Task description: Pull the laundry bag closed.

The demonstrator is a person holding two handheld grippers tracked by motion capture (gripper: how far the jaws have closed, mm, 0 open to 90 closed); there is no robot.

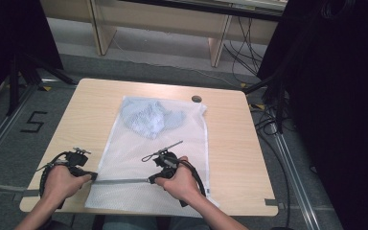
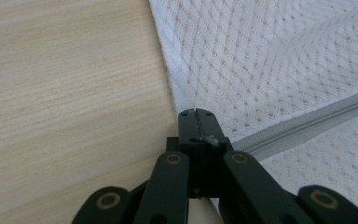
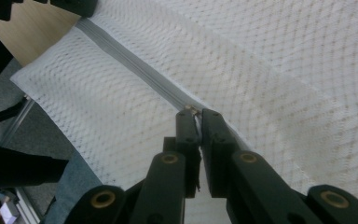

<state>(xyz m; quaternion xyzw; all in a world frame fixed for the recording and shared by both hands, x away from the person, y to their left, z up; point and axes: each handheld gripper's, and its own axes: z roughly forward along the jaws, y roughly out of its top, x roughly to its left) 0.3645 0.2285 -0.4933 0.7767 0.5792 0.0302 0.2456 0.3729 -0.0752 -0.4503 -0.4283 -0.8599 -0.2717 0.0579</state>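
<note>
white mesh laundry bag lies flat mid-table, blue-grey cloth inside far end. left gripper jaws pressed together on bag edge at grey zipper end. right gripper pinches zipper pull mid-zipper.
</note>
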